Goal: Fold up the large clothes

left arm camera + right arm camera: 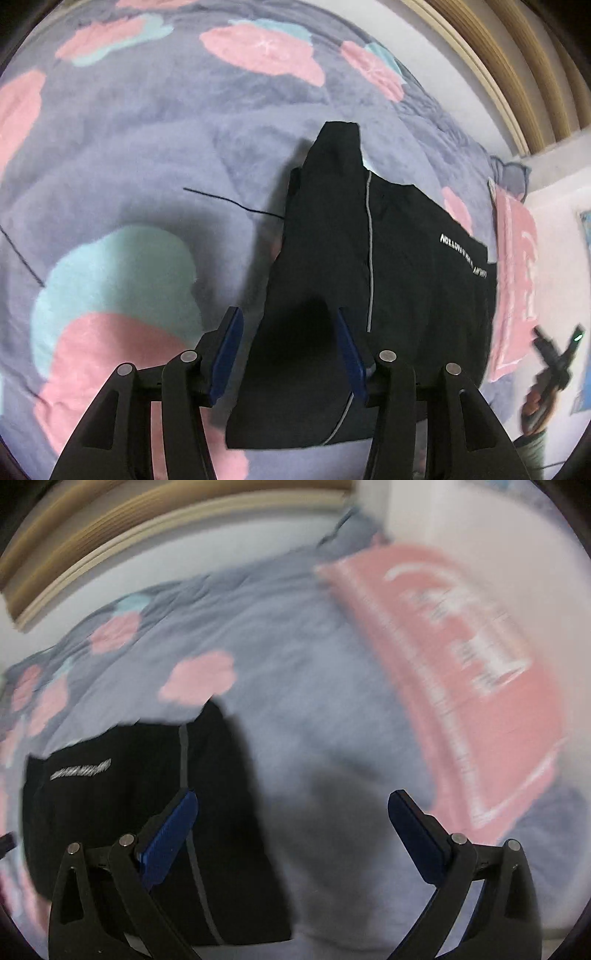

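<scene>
- left gripper (290,350) hangs above near end of black garment (369,280); jaws part-open, nothing pinched, pads clear of cloth
- right gripper (291,834) spread wide, empty, over bare blanket (295,672) just beside garment's edge; view blurred
- garment lies partly folded on flowered blanket, grey piping (370,251) running lengthwise, white lettering (463,254) toward one side; narrow end sticks out far side
- next fold, my guess: pinch both near corners together, lift evenly, lay over so edges line up; low and slow so layers don't slide
- pink pillow (472,686) beyond; keep cloth off it
- loose dark thread (232,203) on blanket, ignore
</scene>
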Motion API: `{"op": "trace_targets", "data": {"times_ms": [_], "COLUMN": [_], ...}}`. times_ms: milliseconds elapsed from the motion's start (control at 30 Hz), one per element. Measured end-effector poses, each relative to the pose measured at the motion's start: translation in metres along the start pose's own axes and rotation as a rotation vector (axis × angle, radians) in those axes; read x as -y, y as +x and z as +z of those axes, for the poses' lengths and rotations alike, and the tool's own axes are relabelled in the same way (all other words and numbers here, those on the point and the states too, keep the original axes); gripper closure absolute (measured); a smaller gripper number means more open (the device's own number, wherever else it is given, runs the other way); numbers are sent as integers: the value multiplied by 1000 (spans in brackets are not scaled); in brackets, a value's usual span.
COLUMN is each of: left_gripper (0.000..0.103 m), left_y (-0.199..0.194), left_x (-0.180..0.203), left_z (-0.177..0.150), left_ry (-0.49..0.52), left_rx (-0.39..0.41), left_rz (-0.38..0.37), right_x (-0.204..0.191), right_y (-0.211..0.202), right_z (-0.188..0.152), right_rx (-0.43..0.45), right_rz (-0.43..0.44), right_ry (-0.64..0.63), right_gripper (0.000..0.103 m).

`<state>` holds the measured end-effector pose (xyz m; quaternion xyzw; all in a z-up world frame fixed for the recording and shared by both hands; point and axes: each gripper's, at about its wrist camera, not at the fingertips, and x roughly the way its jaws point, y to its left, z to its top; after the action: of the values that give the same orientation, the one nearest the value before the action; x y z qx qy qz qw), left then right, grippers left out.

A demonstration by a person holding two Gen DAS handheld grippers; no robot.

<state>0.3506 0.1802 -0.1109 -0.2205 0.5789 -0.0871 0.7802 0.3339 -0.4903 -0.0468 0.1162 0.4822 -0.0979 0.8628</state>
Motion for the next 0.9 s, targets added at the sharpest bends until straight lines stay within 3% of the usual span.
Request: {"op": "trace_targets", "data": {"times_ms": [133,333,533,633,900], "left_gripper": [49,45,39,27,29], "left_y": [22,53,80,93,121], "left_x": [-11,-22,-21,-19,-25], "left_z": [5,13,20,22,20], "left_ry": [-70,-124,-139,-149,-215], "left_rx": [-51,-118,-179,-206,-230], "left_rz": [-128,-222,-257,-268,-429], "right_x": [-5,-3,-6,-14,-46], "right_y": [48,107,143,161,187], "right_z": [-21,-35,-39,-39,-42], "right_rx": [-138,-293,-372,-412,-470], "right_rz": [113,346,419,493,589], "right_ry": [-20,-2,-13,-11,-37], "right_gripper": [0,1,1,1,1]}}
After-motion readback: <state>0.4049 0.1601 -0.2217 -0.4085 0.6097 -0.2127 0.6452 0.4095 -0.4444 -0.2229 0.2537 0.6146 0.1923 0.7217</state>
